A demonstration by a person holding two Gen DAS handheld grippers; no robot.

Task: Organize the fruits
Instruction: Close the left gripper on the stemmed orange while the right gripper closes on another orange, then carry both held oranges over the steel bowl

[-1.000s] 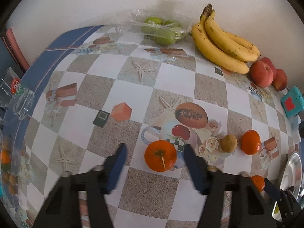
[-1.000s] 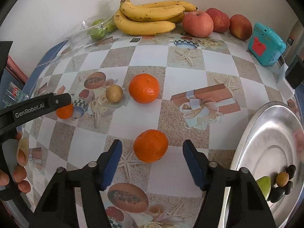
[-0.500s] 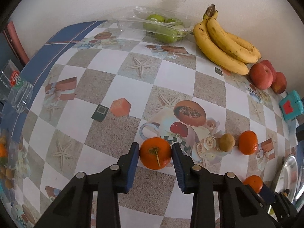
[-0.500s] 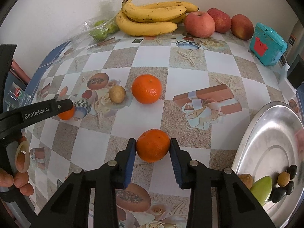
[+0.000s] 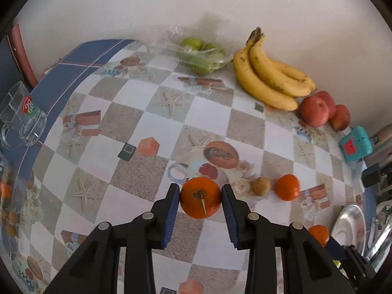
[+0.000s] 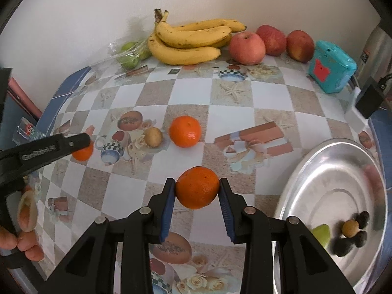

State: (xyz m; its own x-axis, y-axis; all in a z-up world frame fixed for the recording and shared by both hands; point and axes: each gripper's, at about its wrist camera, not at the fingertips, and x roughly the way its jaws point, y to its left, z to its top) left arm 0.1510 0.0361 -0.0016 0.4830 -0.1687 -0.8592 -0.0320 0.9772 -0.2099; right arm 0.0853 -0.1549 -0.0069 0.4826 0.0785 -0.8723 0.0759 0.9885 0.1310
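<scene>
Gripping one orange each: left gripper fingers clamp stem-up orange, right gripper fingers clamp second orange, over checkered counter

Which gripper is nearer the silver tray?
Right. The right gripper, shut on an orange, sits just beside the silver tray. The left gripper, holding another orange, is across the table from it, beyond the right one.
</scene>
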